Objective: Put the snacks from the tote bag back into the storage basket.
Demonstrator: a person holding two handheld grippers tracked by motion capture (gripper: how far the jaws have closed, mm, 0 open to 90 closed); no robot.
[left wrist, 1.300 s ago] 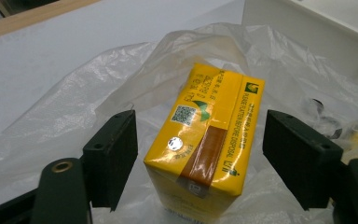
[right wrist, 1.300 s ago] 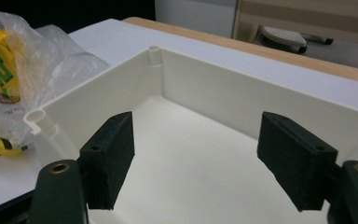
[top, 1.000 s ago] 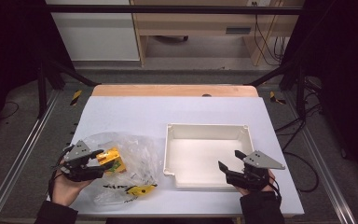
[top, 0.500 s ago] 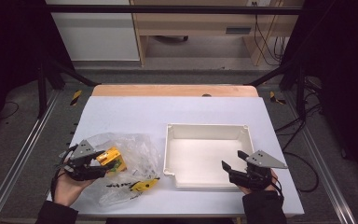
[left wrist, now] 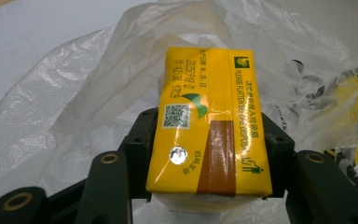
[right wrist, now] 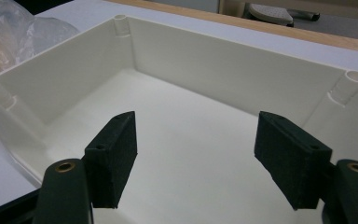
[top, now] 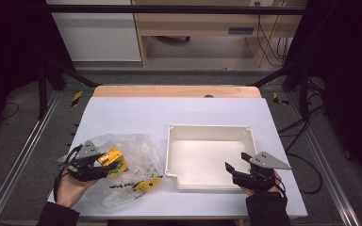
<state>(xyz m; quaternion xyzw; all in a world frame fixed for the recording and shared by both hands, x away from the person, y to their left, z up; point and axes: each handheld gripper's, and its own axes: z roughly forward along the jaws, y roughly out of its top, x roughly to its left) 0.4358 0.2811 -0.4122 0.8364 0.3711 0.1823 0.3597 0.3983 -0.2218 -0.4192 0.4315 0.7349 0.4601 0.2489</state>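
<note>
Left claw (left wrist: 200,154) clamps yellow carton (left wrist: 209,126) over plastic bag (left wrist: 74,107); right claw (right wrist: 205,158) gapes above white tray (right wrist: 233,65).

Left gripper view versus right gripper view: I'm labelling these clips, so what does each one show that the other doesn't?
Left gripper view alone: the left tongs shut on a yellow carton, its printed top with a small code square and brown stripe legible.

Right gripper view alone: the right tongs open and holding nothing, above the floor of the white tray, with a wooden table edge beyond.

Shared: the crinkled clear plastic bag, and the pale table surface.
</note>
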